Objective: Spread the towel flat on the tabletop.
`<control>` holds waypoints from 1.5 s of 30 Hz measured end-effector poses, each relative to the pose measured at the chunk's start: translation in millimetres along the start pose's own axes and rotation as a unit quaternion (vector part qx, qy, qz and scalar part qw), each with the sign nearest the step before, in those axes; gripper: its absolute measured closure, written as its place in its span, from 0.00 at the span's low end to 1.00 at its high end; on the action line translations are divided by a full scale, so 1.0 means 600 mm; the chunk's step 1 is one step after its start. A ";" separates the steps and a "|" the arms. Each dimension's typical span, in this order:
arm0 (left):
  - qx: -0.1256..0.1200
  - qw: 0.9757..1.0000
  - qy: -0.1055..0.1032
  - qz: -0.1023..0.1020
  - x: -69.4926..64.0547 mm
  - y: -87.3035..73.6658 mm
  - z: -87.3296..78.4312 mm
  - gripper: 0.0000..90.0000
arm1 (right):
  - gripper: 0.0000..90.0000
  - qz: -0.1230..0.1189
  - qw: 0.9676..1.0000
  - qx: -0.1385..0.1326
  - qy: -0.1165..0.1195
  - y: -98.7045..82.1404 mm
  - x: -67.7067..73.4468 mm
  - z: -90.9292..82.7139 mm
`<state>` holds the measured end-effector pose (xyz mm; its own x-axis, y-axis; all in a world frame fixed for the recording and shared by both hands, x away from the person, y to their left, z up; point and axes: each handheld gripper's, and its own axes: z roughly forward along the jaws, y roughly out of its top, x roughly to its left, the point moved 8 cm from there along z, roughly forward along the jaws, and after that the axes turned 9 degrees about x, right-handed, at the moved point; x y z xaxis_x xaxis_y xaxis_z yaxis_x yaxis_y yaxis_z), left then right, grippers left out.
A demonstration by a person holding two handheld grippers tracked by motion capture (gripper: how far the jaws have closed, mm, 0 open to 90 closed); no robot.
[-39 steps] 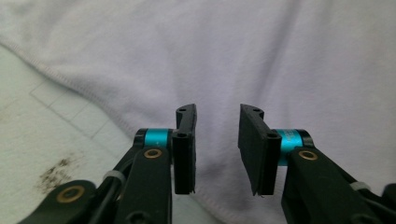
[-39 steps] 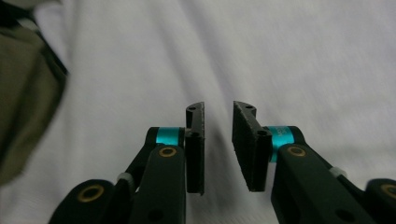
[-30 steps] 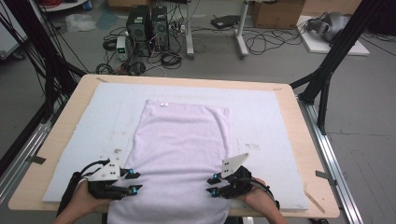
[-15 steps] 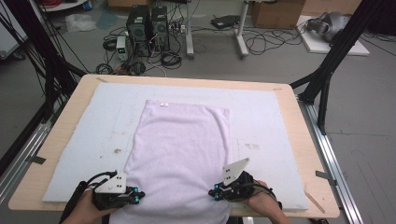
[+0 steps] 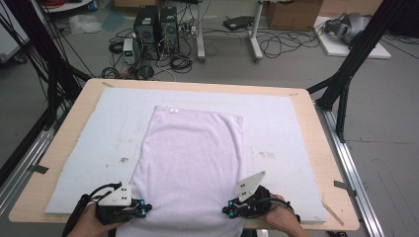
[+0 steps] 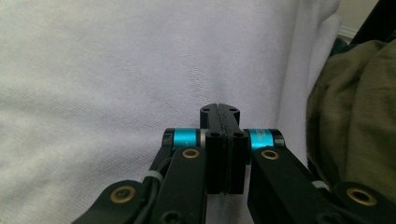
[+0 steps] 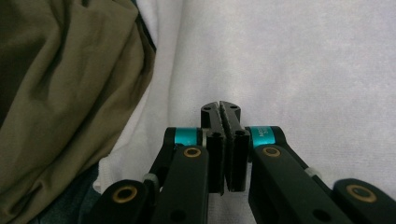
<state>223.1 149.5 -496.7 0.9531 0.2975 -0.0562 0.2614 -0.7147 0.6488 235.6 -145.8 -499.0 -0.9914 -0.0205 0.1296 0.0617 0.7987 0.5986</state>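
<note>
Here, towel (image 5: 190, 163) near edge, 2 grippers closed.

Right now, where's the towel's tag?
In the high view the tag sits at the towel's far left corner, on the pad, at the opposite end from both grippers.

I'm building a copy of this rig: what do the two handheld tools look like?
Both the left tool and right tool are black, with turquoise collars behind flat black pads, brass-coloured pivot pins, a grey three-cornered plate on top and black cables.
</note>
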 end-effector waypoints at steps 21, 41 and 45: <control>-0.064 0.991 0.099 -0.068 0.176 0.073 -0.050 0.59 | 0.56 0.131 0.980 -0.076 -0.126 0.026 -0.169 -0.089; -0.091 0.987 0.089 -0.098 0.231 0.110 -0.051 0.50 | 0.47 0.150 0.970 -0.108 -0.159 0.046 -0.241 -0.124; -0.089 0.986 0.099 -0.101 0.235 0.110 -0.051 0.47 | 0.47 0.153 0.969 -0.105 -0.160 0.045 -0.240 -0.123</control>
<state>369.7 163.8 -438.8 0.8307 0.5534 -0.0601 0.3951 -0.5101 0.7640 388.8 -165.5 -443.0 -0.9058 0.4129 0.0950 0.3477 0.5963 0.7235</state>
